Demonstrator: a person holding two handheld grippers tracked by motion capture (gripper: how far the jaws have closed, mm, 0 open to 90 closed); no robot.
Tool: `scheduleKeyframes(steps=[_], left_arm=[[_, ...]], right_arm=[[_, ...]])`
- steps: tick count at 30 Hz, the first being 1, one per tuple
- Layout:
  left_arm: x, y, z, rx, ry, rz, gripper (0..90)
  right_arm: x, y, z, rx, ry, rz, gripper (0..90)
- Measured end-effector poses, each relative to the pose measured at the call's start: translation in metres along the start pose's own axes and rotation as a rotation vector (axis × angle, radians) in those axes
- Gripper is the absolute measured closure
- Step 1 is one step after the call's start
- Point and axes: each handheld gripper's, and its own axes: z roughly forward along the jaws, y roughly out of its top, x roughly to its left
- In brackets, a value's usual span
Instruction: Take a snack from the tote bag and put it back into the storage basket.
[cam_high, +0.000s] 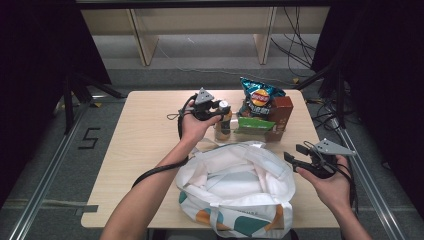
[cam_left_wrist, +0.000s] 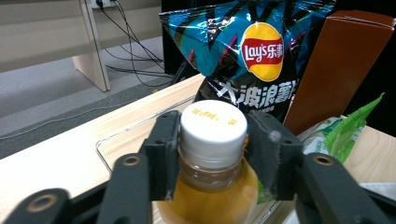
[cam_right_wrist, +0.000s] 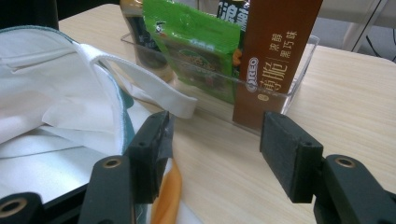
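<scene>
Pale wood table carried everything. Nearest the person, at six o'clock, the white tote bag gaped open, nothing visible inside but its lining. The right gripper hung at three o'clock beside it, jaws spread and empty. Farther off, at twelve o'clock, a clear tray held a chip bag, a brown cookie box, a green packet and the bottle. The left gripper was clamped at the bottle's white cap. That smooth cap might slip free during lifting, or the bottle could snag the tray wall and topple its neighbours.
</scene>
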Motion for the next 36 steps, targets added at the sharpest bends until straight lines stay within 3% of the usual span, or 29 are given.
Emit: scheduleKeyframes(steps=[7, 14, 24, 27, 31, 36], left_arm=[[-0.002, 0.004, -0.003, -0.014, 0.0, -0.007, 41.1], [-0.005, 0.008, -0.01, -0.026, 0.009, -0.019, 33.9], [-0.009, 0.013, -0.024, -0.029, 0.013, -0.015, 31.7], [-0.011, 0.014, -0.029, -0.026, 0.014, -0.016, 31.7], [-0.013, 0.014, -0.035, -0.02, 0.012, -0.013, 31.5], [-0.018, 0.013, -0.045, -0.028, 0.002, -0.015, 31.0]], right_arm=[[0.001, 0.0, 0.0, 0.005, 0.001, 0.014, 43.7], [-0.002, 0.0, 0.001, -0.013, 0.002, -0.016, 43.4], [0.001, 0.0, 0.0, -0.001, 0.0, 0.006, 43.3], [-0.001, 0.001, 0.0, -0.009, -0.001, -0.014, 43.3], [0.001, 0.001, 0.0, -0.008, 0.008, 0.022, 43.3], [0.002, 0.001, -0.001, -0.004, 0.001, 0.028, 43.2]])
